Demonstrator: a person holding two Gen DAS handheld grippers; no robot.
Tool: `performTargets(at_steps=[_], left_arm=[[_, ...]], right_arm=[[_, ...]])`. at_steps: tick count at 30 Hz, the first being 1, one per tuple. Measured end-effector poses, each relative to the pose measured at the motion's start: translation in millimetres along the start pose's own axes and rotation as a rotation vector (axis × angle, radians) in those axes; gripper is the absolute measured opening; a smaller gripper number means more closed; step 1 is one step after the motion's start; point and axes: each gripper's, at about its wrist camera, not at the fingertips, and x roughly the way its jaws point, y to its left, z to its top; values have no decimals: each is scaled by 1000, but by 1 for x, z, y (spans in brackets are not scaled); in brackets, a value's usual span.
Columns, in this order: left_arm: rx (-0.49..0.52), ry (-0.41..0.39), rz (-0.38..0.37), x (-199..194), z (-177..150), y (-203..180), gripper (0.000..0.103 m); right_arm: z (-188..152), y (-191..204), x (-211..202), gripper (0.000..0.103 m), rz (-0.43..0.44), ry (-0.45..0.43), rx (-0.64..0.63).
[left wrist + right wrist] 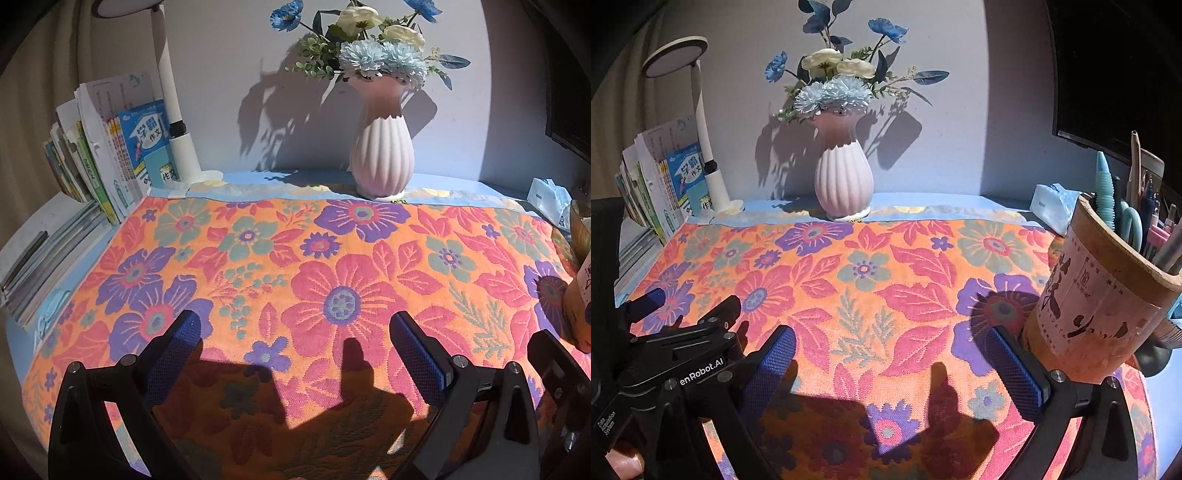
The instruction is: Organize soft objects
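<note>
At far left, books (110, 155) and a lamp (173, 110). Mid-table, a flowered towel (332, 266) spread flat, vase (382, 147) behind. Near edge: left gripper (295, 339) agape over towel, nothing gripped; right gripper (892, 354) likewise wide, empty. Far right, pen pot (1100, 306).

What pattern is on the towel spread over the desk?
The towel is orange with large pink, purple and grey-green flowers and leaves; the left wrist view shows it best.
</note>
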Motion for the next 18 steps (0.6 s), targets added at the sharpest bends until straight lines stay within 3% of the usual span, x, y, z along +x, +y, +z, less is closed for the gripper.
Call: performTargets(at_steps=[18], left_arm=[[16,17,0,2,-1,-4,102]], right_arm=[[0,-1,2,103,-11,9,0]])
